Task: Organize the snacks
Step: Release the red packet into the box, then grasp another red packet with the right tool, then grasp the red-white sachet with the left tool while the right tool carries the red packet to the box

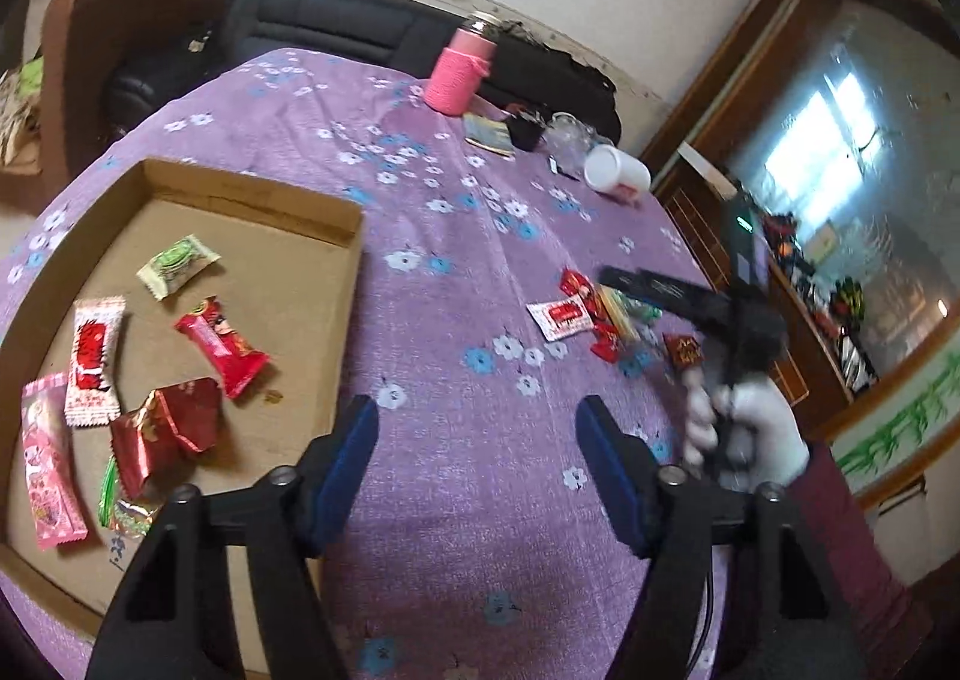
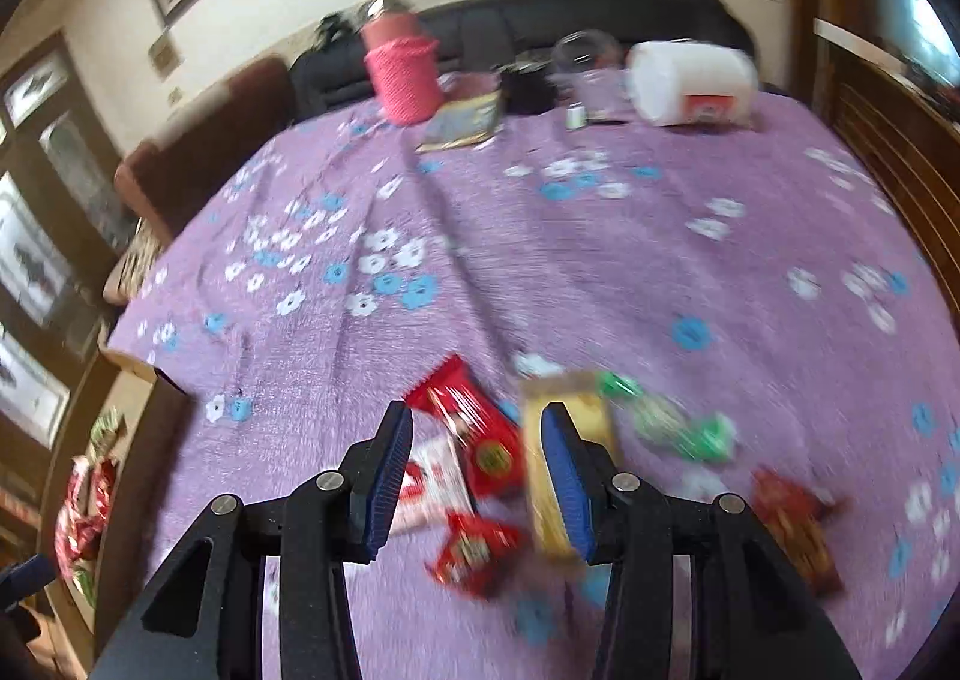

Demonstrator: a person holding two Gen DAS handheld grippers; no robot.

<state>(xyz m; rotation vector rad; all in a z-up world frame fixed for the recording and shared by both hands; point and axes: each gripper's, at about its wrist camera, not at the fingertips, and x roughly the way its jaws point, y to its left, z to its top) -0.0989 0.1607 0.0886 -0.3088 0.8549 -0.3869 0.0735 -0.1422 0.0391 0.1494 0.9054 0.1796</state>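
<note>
A shallow cardboard box (image 1: 354,236) lies at the left on the purple flowered cloth. It holds several snack packets, among them a green one (image 1: 178,264), a red one (image 1: 222,347) and a pink one (image 1: 51,464). My left gripper (image 1: 477,410) hovers open over bare cloth just right of the box, with nothing between its fingers. A loose pile of snacks lies further right: a red wrapper (image 2: 474,428), a yellow bar (image 2: 564,476), a green packet (image 2: 678,428) and a white-and-red packet (image 1: 561,320). My right gripper (image 2: 477,419) hangs open just above this pile, held by a white-gloved hand (image 1: 756,422).
At the far side of the table stand a pink knit-covered bottle (image 1: 456,74), a booklet (image 1: 489,134), a clear jar (image 2: 585,56) and a white tub on its side (image 2: 690,80). A black sofa (image 1: 336,20) is behind, and a wooden cabinet (image 1: 798,320) stands at the right.
</note>
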